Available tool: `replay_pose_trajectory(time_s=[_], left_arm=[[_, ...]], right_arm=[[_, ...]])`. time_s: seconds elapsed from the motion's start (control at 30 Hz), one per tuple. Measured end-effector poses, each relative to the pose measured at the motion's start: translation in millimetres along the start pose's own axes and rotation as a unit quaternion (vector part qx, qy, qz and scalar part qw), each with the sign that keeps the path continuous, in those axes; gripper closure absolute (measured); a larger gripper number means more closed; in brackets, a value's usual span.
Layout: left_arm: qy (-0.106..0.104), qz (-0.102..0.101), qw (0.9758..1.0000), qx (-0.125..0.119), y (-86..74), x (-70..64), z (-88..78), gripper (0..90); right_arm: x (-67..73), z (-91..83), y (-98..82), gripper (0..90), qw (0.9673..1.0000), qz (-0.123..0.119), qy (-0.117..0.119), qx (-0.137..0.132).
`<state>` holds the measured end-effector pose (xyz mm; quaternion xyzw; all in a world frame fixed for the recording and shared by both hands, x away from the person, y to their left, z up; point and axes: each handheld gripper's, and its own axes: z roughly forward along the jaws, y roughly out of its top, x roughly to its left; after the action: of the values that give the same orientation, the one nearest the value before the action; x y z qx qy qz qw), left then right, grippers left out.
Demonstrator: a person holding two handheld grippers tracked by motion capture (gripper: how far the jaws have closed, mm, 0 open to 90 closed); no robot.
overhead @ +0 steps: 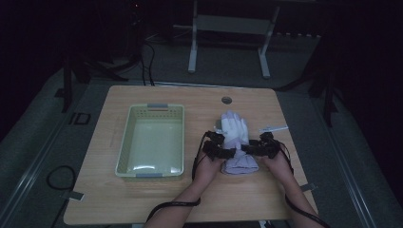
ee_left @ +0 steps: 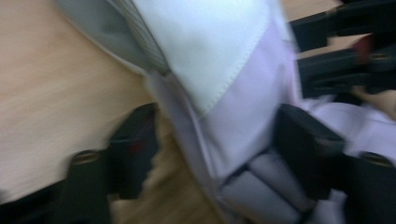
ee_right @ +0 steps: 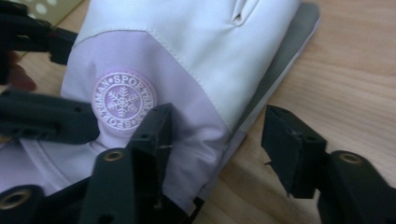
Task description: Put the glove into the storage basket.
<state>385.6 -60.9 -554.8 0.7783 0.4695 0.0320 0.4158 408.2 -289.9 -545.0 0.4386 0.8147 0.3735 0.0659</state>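
A person's two hands come in from the 6 o'clock edge of a wooden table (overhead: 157,199), each holding a black two-jaw gripper, and meet at a white and lilac glove (overhead: 236,142) lying right of the table's centre, cuff toward the person and fingers pointing to 12 o'clock. The left gripper (overhead: 227,153) sits at the glove's 9 o'clock side; in the left gripper view its jaws stand about half open astride the glove's (ee_left: 233,93) lilac edge, one jaw over bare wood and the other on the fabric, and no squeeze on the cloth can be made out. The right gripper (overhead: 247,148) sits at the glove's 3 o'clock side; in the right gripper view its jaws are likewise about half open, one lying on the lilac cuff just beside a round snowflake badge (ee_right: 123,100), the other over the table beyond the glove's (ee_right: 187,56) edge, not pinching it. At 9 o'clock from the glove, well apart, stands a pale green basket (overhead: 124,142). A small white strip (overhead: 273,128) lies at the glove's 2 o'clock, and a round cable hole (overhead: 226,100) sits toward 12 o'clock.
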Motion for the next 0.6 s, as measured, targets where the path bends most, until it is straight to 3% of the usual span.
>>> replay_pose_trajectory(time_s=[0.17, 0.2, 0.23, 0.4, 0.6], left_arm=[[-0.027, -0.011, 0.9996, 0.007, 0.1, 5.4, 2.0, 43.9], [-0.046, -0.019, 0.9987, 0.009, -0.2, 9.2, 3.1, 43.9], [-0.05, -0.018, 0.9985, 0.01, 0.1, 9.4, 3.2, 50.5], [-0.051, -0.01, 0.9986, 0.012, 3.5, 7.5, 1.3, 63.3], [-0.057, 0.005, 0.9982, 0.02, 10.7, 0.4, -8.5, 73.2]], right_arm=[[-2.4, 2.7, 0.8, 55.2, 0.9996, 0.018, 0.02, 0.013], [-2.1, 3.0, 1.0, 57.7, 0.9995, 0.018, 0.02, 0.014], [-0.3, 2.9, 1.4, 64.8, 0.9994, 0.018, 0.025, 0.016], [6.7, 1.5, 1.4, 78.0, 0.9999, 0.001, 0.005, 0.011], [16.4, -11.1, 4.0, 81.7, 0.9999, -0.005, -0.011, 0.0]])
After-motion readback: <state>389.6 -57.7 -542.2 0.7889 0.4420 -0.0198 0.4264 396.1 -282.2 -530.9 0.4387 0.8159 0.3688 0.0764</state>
